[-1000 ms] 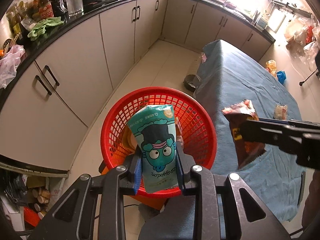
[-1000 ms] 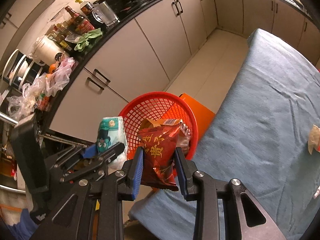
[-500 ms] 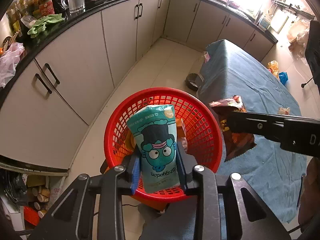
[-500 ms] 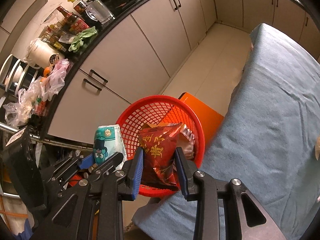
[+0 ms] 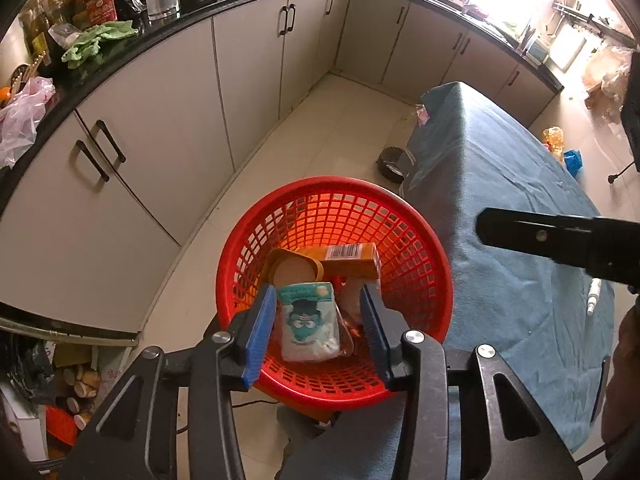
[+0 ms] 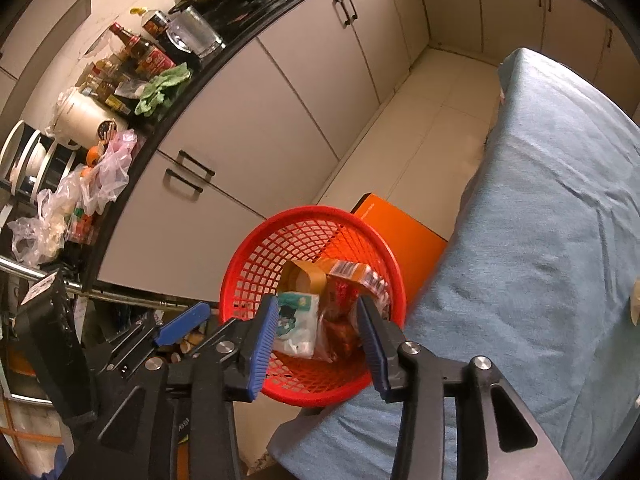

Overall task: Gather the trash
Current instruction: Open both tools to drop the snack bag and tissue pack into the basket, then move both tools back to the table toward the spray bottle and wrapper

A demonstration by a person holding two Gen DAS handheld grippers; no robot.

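Note:
A red mesh basket (image 5: pixel 404 204) (image 6: pixel 304 213) stands beside the blue-clothed table. The teal cartoon packet (image 5: pixel 306 322) (image 6: pixel 296 324) lies loose inside it. Above it, my left gripper (image 5: pixel 318 292) has its jaws opening, and the pads touch nothing. The red snack bag (image 6: pixel 340 328) lies in the basket beside the teal packet. Over it my right gripper (image 6: pixel 318 308) also has its jaws opening, with no grip on the bag. The left gripper's blue pad (image 6: pixel 182 324) shows at the basket's left in the right wrist view. In the left wrist view the right gripper (image 5: pixel 560 240) is a black bar, its jaws hidden.
The basket also holds a yellow box (image 5: pixel 352 260) and a brown ring-shaped thing (image 5: pixel 292 274). It rests on an orange box (image 6: pixel 400 240). The blue table (image 6: pixel 560 220) carries a small white item (image 5: pixel 592 298). Cabinets and a cluttered black counter (image 5: pixel 100 36) run along the left.
Both packets have left the jaws and dropped into the basket. Both pairs of jaws have widened. The right gripper has drifted slightly further over the basket.

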